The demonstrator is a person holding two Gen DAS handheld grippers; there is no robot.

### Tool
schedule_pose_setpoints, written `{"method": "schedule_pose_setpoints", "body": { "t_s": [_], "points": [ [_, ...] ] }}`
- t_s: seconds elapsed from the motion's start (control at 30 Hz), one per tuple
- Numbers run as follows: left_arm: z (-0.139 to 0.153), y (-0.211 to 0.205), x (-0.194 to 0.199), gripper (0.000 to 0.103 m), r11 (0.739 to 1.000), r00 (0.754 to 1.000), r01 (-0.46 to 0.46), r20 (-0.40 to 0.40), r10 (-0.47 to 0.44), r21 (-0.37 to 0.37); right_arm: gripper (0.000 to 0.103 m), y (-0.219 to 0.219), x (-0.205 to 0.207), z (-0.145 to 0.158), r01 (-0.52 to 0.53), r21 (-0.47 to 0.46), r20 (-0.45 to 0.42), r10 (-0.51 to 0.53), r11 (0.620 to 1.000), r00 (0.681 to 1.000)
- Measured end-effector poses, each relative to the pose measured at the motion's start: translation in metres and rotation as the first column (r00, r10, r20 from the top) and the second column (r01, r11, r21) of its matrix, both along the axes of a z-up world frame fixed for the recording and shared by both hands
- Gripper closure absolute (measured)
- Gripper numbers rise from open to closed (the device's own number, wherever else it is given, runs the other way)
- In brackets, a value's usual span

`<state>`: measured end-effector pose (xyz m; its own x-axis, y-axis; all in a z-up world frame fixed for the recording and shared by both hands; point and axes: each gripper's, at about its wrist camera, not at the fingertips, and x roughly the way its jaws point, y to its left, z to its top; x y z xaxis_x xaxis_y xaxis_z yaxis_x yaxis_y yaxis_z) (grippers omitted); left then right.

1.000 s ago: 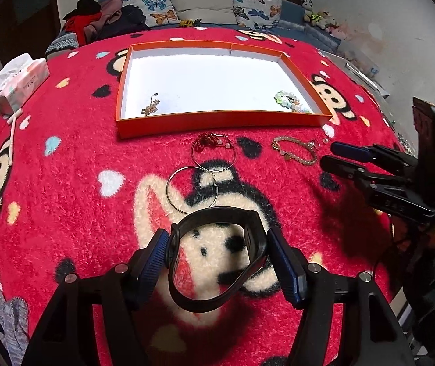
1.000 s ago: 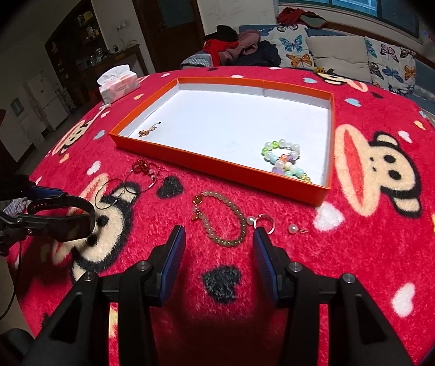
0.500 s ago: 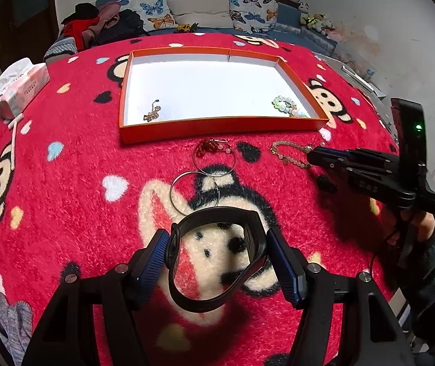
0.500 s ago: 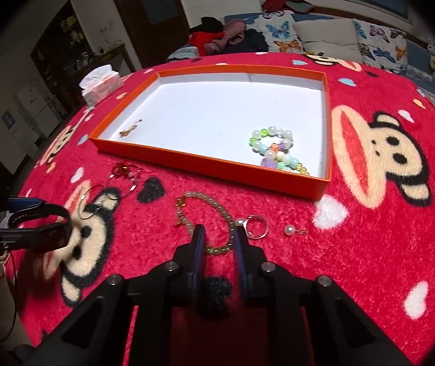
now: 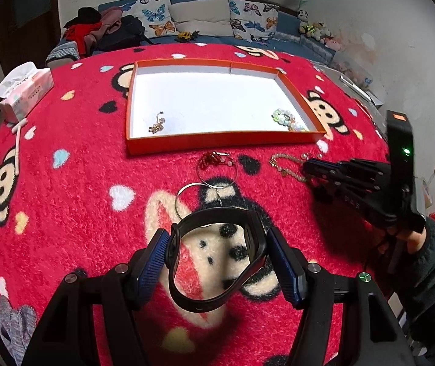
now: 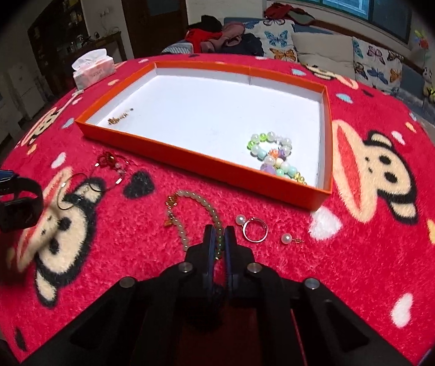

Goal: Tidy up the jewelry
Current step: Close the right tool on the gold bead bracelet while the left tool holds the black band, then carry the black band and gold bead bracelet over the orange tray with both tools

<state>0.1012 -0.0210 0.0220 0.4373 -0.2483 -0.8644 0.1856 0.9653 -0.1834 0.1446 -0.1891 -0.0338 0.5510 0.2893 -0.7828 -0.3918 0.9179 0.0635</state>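
Note:
My left gripper (image 5: pixel 217 238) is shut on a black wristband (image 5: pixel 214 262) and holds it above the red monkey-print cloth. My right gripper (image 6: pixel 219 233) is shut on the near end of a pale beaded bracelet (image 6: pixel 193 210) lying on the cloth; it also shows in the left wrist view (image 5: pixel 307 166). An orange tray (image 6: pixel 187 155) with a white floor holds a pastel bead bracelet (image 6: pixel 273 155) and a small gold chain (image 6: pixel 119 118). A pearl ring (image 6: pixel 254 228), a pearl stud (image 6: pixel 289 238), two thin hoops (image 5: pixel 199 192) and a red charm (image 5: pixel 212 158) lie on the cloth.
A tissue pack (image 5: pixel 25 94) sits at the cloth's far left. A white stick (image 5: pixel 18 146) lies near it. A sofa with butterfly cushions (image 5: pixel 205 21) stands beyond the table. A grey glove (image 5: pixel 13 326) lies at the near left edge.
My right gripper closed from wide open and moved forward onto the beaded bracelet. My left gripper kept hold of the black wristband and shifted a little nearer to the tray.

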Motion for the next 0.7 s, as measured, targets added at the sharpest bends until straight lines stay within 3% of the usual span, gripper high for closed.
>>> {"method": "schedule_pose_setpoints", "body": {
  "t_s": [0.37, 0.7],
  "points": [
    [0.031, 0.015, 0.027, 0.034, 0.999, 0.995, -0.035, 0.088, 0.037, -0.025, 0.095, 0.002, -0.001, 0.053, -0.035, 0.041, 0.104, 0.030, 0.999, 0.994],
    [0.045, 0.022, 0.106, 0.034, 0.998, 0.990, -0.045, 0.133, 0.050, -0.043, 0.095, -0.004, 0.034, 0.085, -0.029, 0.088, 0.163, 0.015, 0.996, 0.987]
  ]
}}
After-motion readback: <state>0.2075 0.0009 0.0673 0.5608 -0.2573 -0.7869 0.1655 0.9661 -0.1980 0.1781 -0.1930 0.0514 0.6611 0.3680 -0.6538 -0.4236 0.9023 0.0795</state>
